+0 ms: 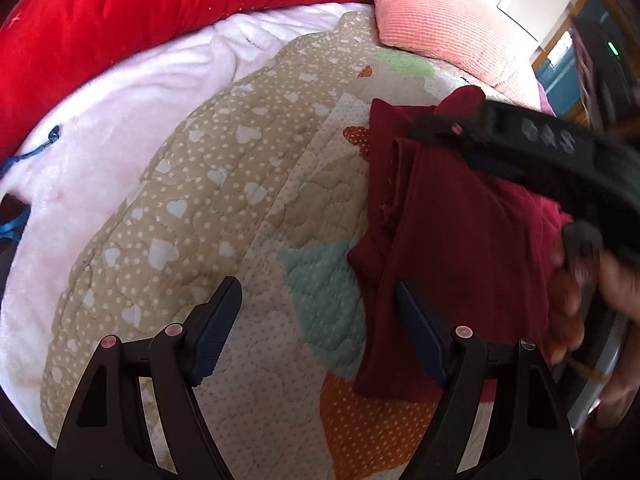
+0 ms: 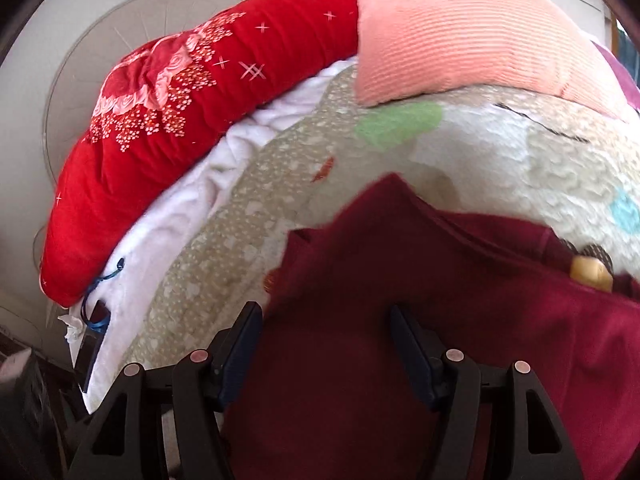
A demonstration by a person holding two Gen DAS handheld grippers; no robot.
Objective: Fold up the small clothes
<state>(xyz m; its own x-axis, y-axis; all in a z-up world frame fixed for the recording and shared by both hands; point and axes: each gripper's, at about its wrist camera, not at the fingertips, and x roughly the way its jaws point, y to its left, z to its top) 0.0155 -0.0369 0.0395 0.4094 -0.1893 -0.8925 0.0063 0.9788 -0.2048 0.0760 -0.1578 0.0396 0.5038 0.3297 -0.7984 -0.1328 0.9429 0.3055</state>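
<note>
A dark red garment (image 1: 460, 232) lies partly folded on the patterned quilt (image 1: 200, 200), toward the right in the left wrist view. My left gripper (image 1: 316, 284) is open over the quilt, and its right finger (image 1: 420, 328) reaches over the garment's left edge. A hand (image 1: 568, 292) holds the black body of the right gripper (image 1: 552, 148) above the garment's far part, blurred. In the right wrist view my right gripper (image 2: 324, 308) is open just above the dark red garment (image 2: 360, 380), which fills the space below its fingers; nothing is pinched.
A red flowered blanket (image 1: 120, 20) and a pink ribbed pillow (image 1: 440, 20) line the far side. A white fleece blanket (image 1: 100, 140) with a blue cord (image 1: 40, 148) lies to the left. A small tan object (image 2: 592, 274) sits by the garment's right edge.
</note>
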